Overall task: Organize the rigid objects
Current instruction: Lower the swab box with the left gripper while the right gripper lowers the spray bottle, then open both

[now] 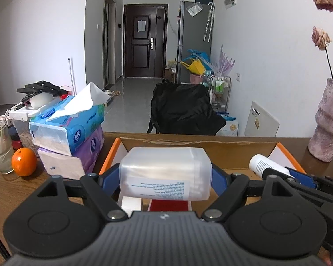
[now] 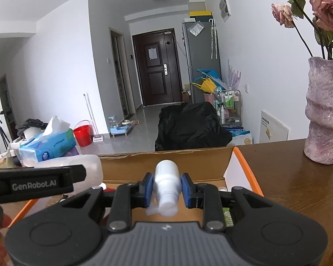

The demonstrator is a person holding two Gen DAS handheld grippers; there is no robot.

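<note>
While both loads hang over the cardboard box (image 1: 211, 143), sorting is under way.
Left gripper (image 1: 165, 173) clamps a translucent plastic container (image 1: 165, 170) widely; right gripper (image 2: 167, 189) pinches a white bottle (image 2: 167, 181), apparently for boxing.

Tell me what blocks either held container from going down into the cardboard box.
Nothing visible blocks them: the clear plastic container and the white bottle both hang over the open cardboard box, whose flaps are folded outward.
</note>
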